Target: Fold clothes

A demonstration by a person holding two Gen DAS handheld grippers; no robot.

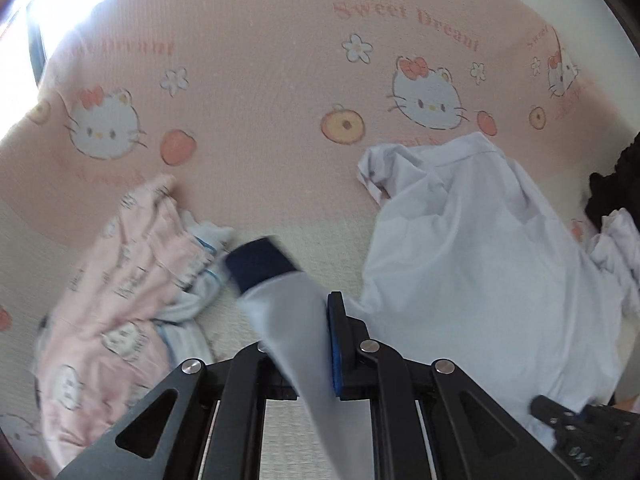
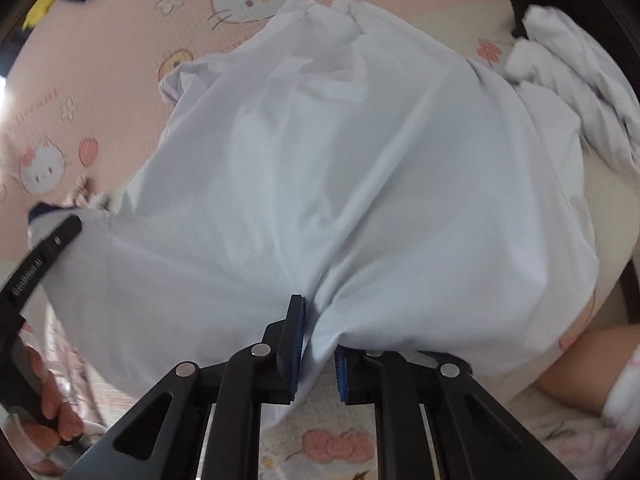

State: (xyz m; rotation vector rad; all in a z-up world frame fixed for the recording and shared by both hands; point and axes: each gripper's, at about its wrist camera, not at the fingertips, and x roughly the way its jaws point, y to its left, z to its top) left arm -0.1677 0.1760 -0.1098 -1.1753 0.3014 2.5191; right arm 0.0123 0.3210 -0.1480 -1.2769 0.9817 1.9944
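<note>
On a pink cartoon-print sheet (image 1: 256,92), laundry lies scattered. A white shirt (image 2: 352,168) fills the centre of the right wrist view, bunched collar end at 12 o'clock, near edge pulled up toward the camera.

Right gripper (image 2: 316,344): jaws clenched on a pinch of the shirt's near edge at 6 o'clock; cloth fans out from the pads in tight creases.

Left gripper (image 1: 316,344): jaws clenched on the shirt's sleeve (image 1: 288,320), which crosses between the fingers. Its navy cuff (image 1: 260,260) hangs free beyond the tips, toward 11 o'clock, blurred. In the right wrist view this gripper shows at 8 o'clock, a hand (image 2: 48,396) on its handle.

Other cloth: pink pyjamas (image 1: 120,288) at 8 o'clock in the left wrist view, touching or nearly touching the cuff; a second white garment (image 2: 576,92) at 2 o'clock in the right wrist view, its edge against the shirt; dark fabric (image 1: 612,184) at 3 o'clock in the left wrist view.

Judgement: shirt being raised to spread it flat; folding proper not yet begun.

Risks:
- Both grips look like small pinches. A hard tug could slip thin cloth out of the pads.
- The grips are uneven, hem against sleeve; the shirt may land skewed or twisted.
- The second white garment may drag along.
- The cuff may snag the pyjamas.
- The bunched collar end may stay folded under.
</note>
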